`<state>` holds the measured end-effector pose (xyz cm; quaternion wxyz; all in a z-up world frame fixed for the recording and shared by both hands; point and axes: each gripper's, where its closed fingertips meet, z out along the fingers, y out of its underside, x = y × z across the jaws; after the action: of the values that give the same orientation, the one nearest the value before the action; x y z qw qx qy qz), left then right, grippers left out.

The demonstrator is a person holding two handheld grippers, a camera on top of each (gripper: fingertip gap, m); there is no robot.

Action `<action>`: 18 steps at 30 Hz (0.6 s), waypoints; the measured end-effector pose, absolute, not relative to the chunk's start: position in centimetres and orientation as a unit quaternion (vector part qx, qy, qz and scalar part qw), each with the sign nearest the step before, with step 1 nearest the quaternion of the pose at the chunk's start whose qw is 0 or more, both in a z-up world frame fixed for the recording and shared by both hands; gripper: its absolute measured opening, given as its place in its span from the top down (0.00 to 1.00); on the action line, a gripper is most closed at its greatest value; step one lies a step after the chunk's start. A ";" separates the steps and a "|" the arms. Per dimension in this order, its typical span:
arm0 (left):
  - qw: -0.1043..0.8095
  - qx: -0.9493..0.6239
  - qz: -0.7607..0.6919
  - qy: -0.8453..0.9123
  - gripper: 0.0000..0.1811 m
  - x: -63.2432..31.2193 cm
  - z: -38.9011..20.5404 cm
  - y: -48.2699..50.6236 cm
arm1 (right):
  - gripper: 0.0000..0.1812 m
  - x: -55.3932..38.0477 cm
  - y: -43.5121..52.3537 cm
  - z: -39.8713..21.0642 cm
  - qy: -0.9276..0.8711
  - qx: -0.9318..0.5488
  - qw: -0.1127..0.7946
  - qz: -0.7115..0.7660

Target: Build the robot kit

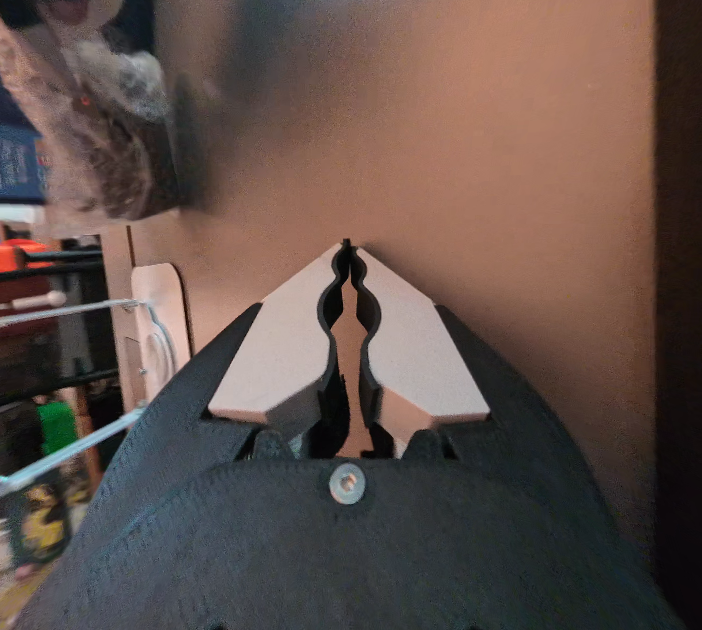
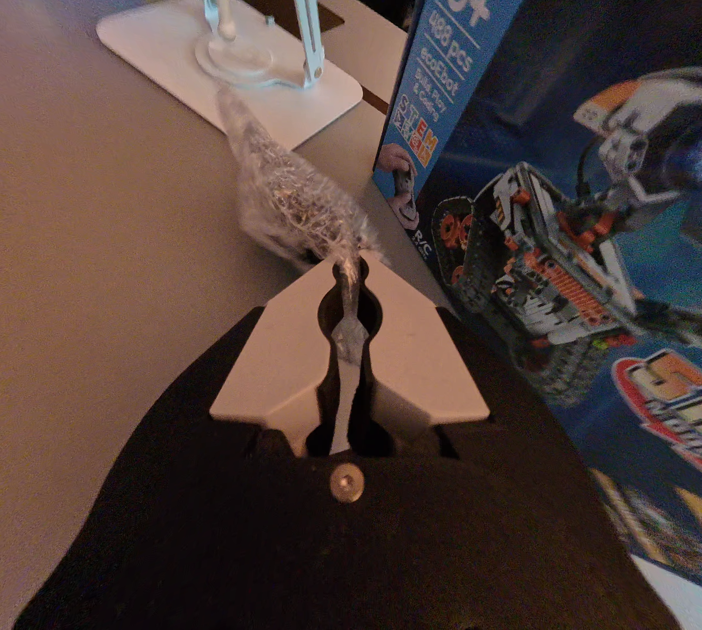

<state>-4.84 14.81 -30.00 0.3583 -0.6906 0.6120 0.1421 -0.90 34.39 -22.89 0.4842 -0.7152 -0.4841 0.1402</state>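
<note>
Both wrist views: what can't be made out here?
- Clear bag, right wrist view: contents blurred; right gripper hides its pinched end.
- Blue box, right wrist view: cut off by the frame edge.
- Left gripper, left wrist view: fingertip contact with the tan surface unclear.

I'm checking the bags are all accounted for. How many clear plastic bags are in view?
1. The bag is held by its edge in the right hand-held gripper, above the table, between the lamp base and the blue box. Others may be hidden.

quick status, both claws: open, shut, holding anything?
Left claw: shut, tips together, nothing between them.
Right claw: shut on the clear plastic bag of small metallic bits.
</note>
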 end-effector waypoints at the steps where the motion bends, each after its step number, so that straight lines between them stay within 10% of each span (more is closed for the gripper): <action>1: 0.375 -0.701 0.133 0.591 1.00 -5.2 -28.7 15.6 | 1.00 -2.1 33.0 -22.7 -0.509 -0.695 0.490 0.136; 12: 0.499 -0.681 0.195 0.499 0.95 -5.6 -22.0 23.1 | 1.00 -5.9 27.1 -22.2 -0.565 -0.657 0.456 0.204; 18: 0.501 -0.743 0.065 0.439 0.70 -4.6 -20.7 21.7 | 1.00 -5.5 27.3 -21.9 -0.545 -0.675 0.449 0.213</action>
<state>-4.58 21.69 -20.72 0.5011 -0.7430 0.4389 0.0652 -5.47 27.28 -21.93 0.4491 -0.6752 -0.5453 0.2125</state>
